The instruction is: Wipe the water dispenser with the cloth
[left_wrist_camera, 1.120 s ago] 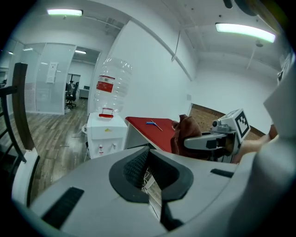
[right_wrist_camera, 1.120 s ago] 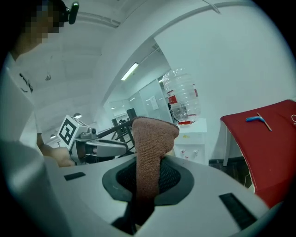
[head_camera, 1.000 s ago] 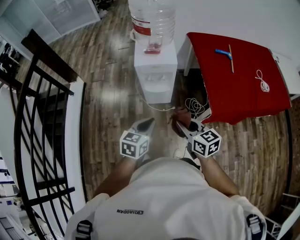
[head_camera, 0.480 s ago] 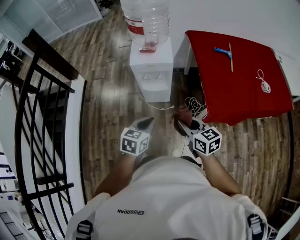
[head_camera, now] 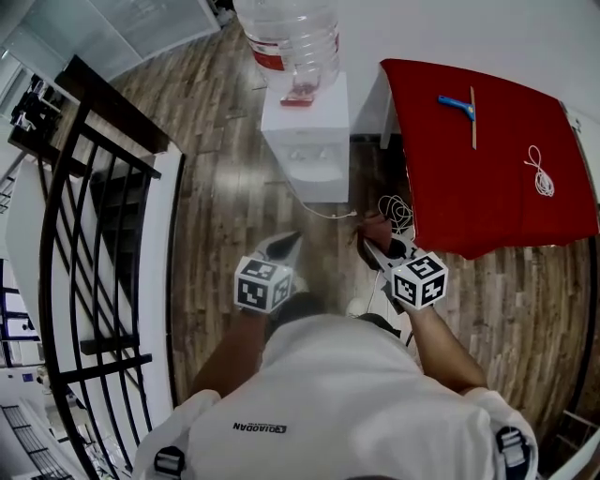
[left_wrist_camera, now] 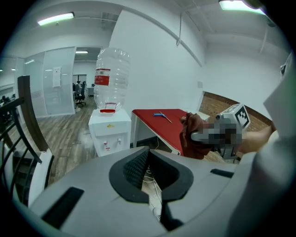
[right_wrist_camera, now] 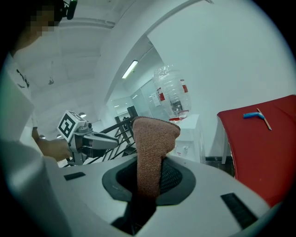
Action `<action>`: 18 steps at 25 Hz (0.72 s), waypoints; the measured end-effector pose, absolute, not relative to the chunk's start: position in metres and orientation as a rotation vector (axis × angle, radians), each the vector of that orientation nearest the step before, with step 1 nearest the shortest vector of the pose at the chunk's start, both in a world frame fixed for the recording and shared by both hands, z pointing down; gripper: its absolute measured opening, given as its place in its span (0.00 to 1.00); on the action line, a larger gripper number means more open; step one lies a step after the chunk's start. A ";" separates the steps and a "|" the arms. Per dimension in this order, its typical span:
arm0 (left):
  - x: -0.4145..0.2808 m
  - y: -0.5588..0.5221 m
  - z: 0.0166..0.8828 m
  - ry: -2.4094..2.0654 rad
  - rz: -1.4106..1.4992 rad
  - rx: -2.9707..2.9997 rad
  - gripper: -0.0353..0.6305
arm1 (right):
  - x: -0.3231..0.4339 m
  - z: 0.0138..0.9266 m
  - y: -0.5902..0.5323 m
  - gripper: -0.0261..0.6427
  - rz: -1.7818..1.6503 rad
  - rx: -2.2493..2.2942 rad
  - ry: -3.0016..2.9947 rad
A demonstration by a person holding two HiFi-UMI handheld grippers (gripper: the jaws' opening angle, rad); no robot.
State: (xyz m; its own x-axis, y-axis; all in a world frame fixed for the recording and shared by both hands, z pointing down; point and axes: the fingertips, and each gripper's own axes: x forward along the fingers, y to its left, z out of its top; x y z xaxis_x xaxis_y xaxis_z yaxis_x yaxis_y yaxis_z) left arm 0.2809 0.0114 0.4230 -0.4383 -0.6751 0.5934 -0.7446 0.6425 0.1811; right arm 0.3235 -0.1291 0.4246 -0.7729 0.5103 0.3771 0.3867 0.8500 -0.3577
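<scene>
**Open office corner, evenly lit**

Brown plank floor (head_camera: 225, 187) with glossy patches. Plain white wall (head_camera: 450, 28) at the back. Red-topped table (head_camera: 487, 178) on the right, by the wall. Black metal railing (head_camera: 94, 234) on a white base, left. Glass partitions (left_wrist_camera: 60, 83) farther off. Ceiling strip lights (left_wrist_camera: 55, 18) on.

Left gripper (head_camera: 291, 242), jaws together; right gripper (head_camera: 372, 246), jaws on cloth (right_wrist_camera: 151, 143).

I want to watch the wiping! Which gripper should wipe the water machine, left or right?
Right, most likely. The right gripper is shut on the cloth, while the left gripper holds nothing. Both are apart from the water dispenser, so the cloth decides it.
</scene>
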 end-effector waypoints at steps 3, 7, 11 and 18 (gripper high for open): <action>0.269 0.010 0.427 -2.201 0.148 1.101 0.04 | 0.309 0.427 -0.128 0.12 0.375 -0.653 -2.557; 0.243 0.007 0.436 -2.180 0.165 1.131 0.04 | 0.287 0.436 -0.126 0.12 0.386 -0.611 -2.555; 0.201 -0.007 0.439 -2.153 0.187 1.206 0.04 | 0.253 0.439 -0.122 0.12 0.378 -0.557 -2.552; 0.127 -0.023 0.426 -2.116 0.226 1.367 0.04 | 0.179 0.430 -0.123 0.12 0.292 -0.436 -2.576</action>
State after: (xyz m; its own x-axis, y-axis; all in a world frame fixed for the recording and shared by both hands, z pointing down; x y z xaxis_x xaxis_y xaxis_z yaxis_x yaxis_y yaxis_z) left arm 0.1272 -0.0234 0.4264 -0.2871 -0.7712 0.5682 -0.8736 0.4541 0.1749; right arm 0.1792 -0.1226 0.4297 -0.8202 0.3587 0.4457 0.2498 0.9254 -0.2851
